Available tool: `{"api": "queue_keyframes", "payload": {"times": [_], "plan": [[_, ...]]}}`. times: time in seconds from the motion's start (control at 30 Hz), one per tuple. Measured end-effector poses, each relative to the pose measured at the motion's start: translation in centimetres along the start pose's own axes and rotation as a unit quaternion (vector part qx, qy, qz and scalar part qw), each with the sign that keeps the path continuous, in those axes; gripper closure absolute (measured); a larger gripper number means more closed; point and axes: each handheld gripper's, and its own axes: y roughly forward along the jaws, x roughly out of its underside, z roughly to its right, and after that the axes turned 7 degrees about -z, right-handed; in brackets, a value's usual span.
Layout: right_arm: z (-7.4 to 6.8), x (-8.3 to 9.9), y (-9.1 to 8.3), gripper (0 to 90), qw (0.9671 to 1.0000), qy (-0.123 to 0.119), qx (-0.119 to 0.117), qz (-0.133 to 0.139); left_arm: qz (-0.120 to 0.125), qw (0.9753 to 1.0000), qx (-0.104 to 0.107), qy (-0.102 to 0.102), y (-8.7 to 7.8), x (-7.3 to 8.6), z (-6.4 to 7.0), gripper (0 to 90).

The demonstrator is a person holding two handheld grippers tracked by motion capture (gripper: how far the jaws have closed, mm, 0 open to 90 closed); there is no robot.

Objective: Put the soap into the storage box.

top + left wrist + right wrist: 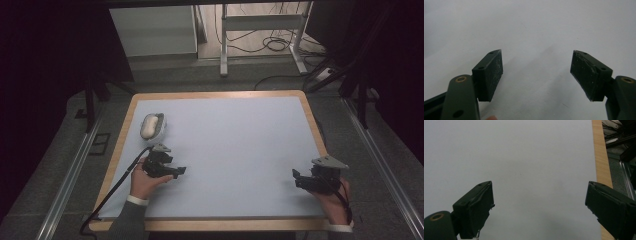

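Pale blue mat (235,150) on wood-edged table (122,145); both hand-held grippers (180,171) (296,176) spread, empty

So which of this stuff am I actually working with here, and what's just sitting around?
In play:
- left hand-held gripper, open, nearest the thing below
- white oblong thing in a clear wrapper, far left of the mat
- right hand-held gripper, open, holding nothing

Just lying about:
- pale blue mat on the wooden table
- white frame and cables on the floor behind
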Motion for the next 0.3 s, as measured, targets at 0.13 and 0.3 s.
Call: {"api": "queue_keyframes", "payload": {"times": [0.13,0.3], "plan": [[-0.04,-0.05,-0.01,8.0,1.0000,0.001,0.002,0.003,0.001,1.0000,-0.005,0.003,-0.19,0.03,0.02,26.1],[0.04,-0.12,-0.23,8.0,0.9999,0.002,0.001,0.011,0.002,0.9999,-0.012,0.004,-0.38,0.08,-0.09,25.9]]}}
